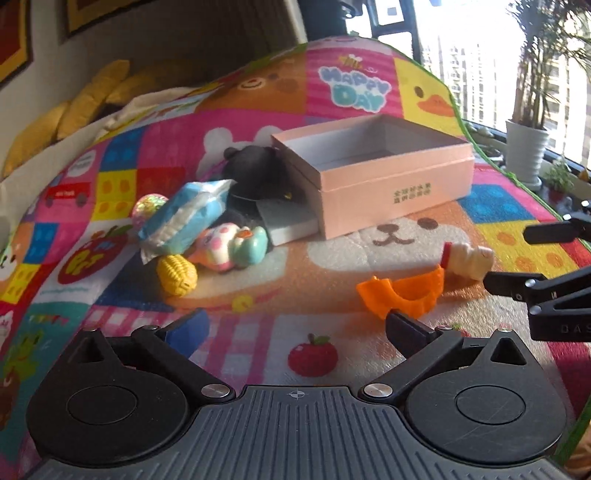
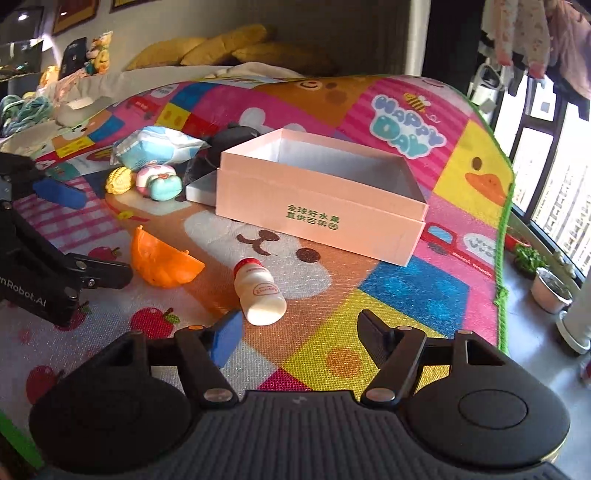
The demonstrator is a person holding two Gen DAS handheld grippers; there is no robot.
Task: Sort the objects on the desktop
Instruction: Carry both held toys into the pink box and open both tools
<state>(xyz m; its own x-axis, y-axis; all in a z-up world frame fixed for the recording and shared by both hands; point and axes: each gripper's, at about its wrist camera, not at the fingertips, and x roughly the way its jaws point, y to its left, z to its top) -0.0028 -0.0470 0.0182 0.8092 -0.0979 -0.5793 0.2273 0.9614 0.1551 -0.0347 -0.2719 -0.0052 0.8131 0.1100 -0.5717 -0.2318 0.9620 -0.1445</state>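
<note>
Grippers both empty, jaws wide: right gripper (image 2: 297, 332) faces bottle (image 2: 260, 291) at twelve o'clock, presumably bound for pink box (image 2: 317, 218); left gripper (image 1: 295, 332) idle.

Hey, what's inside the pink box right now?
Nothing visible: the pink box shows only bare grey floor and white inner walls. Its near wall hides the front strip of the floor. The bottle and orange piece lie outside on the mat.

Setting: home living room, high-rise flat.
Evidence: cartoon play mat (image 2: 399, 110), yellow cushions (image 2: 229, 44), framed pictures (image 1: 14, 40) on wall, potted plant (image 1: 526, 147) by large window (image 1: 476, 74) facing apartment towers, laundry (image 2: 532, 33) hanging.
</note>
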